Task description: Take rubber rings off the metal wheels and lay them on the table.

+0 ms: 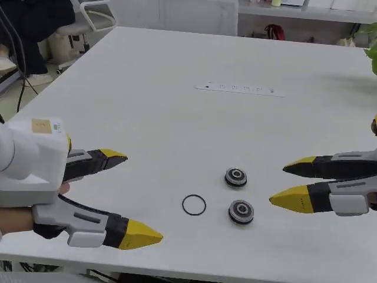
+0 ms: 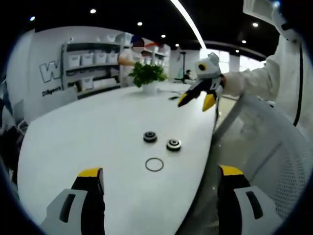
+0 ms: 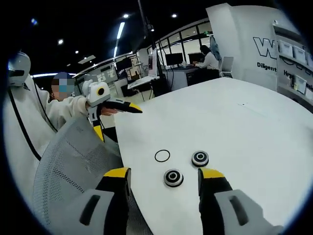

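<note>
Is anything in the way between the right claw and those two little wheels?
Nothing visible. Bare table is all that lies between the open right gripper and the nearer wheel or the other wheel. The loose rubber ring lies on their far side.

The head view looked forward and down from the near edge of the counter (image 1: 177, 71), close above the wheels (image 1: 235, 177) and ring (image 1: 194, 205). The left gripper view sat low at the left, facing across the counter toward the right hand-held gripper (image 2: 194, 106), and the right gripper view faced back toward the left hand-held gripper (image 3: 120, 122). All three shared the wheels and ring, nearer in the right gripper view.
</note>
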Demonstrator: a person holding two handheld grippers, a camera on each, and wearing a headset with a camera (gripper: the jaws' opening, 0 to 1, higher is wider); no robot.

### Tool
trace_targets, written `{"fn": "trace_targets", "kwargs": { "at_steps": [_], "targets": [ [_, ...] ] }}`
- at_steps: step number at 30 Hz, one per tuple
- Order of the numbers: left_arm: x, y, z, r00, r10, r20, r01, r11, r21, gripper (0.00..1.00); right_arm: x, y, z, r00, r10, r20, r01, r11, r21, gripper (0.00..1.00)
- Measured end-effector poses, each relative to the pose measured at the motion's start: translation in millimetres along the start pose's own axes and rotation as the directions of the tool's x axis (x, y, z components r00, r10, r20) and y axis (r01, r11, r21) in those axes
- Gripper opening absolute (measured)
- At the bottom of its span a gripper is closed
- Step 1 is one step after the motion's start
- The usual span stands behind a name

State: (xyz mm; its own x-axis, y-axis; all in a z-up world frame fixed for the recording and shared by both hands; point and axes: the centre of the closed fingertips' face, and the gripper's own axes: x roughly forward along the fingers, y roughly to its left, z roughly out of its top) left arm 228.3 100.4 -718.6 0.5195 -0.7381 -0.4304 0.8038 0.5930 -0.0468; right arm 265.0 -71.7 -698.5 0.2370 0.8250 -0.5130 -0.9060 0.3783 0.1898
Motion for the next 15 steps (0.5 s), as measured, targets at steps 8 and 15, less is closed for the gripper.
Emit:
{"fn": "trace_targets", "kwargs": {
  "at_steps": [8,15],
  "targets": [
    [-2.5,-8.8,0.1,0.9999,-0.001,-0.015,0.001,1.000,0.011,0.98,-18.2,-4.9,-11.0,0.9996,-0.026,0.013,0.026,0.999,-0.019,0.56],
    [-4.7,-9.2,3.5,0.9999,0.002,-0.015,-0.002,1.000,0.009,0.99,-27.9,-10.3,-21.4,0.9985,-0.052,0.017,0.052,0.998,-0.018,0.61]
  ]
}}
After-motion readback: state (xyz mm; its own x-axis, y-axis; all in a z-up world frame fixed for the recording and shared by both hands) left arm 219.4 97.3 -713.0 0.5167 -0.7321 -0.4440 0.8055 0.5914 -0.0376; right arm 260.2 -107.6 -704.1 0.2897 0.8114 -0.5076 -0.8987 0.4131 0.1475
